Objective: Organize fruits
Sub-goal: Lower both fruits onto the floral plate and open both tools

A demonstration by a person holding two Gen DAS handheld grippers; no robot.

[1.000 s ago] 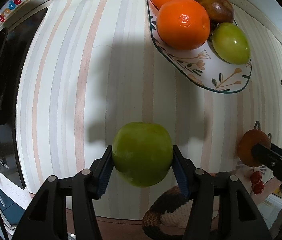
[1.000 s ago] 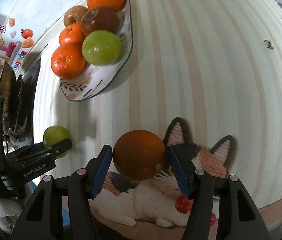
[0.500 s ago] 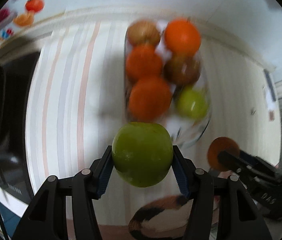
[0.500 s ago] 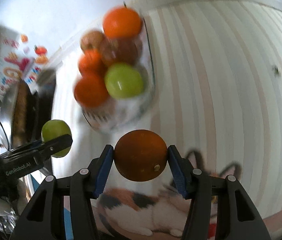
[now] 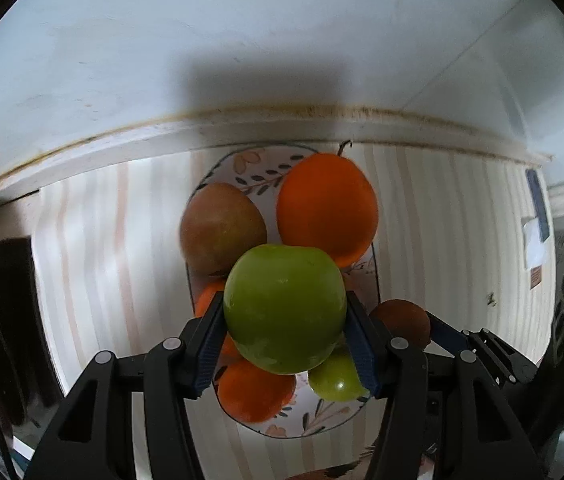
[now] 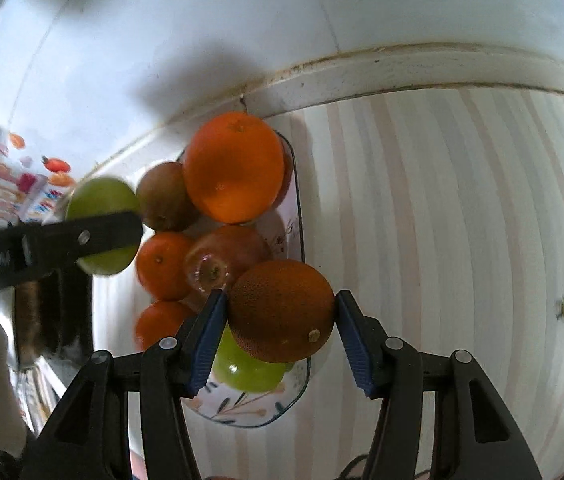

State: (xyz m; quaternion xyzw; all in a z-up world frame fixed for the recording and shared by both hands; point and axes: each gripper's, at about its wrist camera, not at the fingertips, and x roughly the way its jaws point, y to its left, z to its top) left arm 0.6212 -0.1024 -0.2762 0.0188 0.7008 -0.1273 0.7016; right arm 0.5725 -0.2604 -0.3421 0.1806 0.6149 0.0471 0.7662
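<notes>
Six fruits fill the floral plate point(image 5: 375, 292)

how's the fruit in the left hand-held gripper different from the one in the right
The left hand-held gripper holds a smooth, shiny green apple; the right hand-held gripper holds a dark brownish orange with pitted skin. The green apple shows no stem end in its wrist view, while the brownish orange shows a small stem button. Both are round, clamped between blue pads, above the fruit plate.
</notes>
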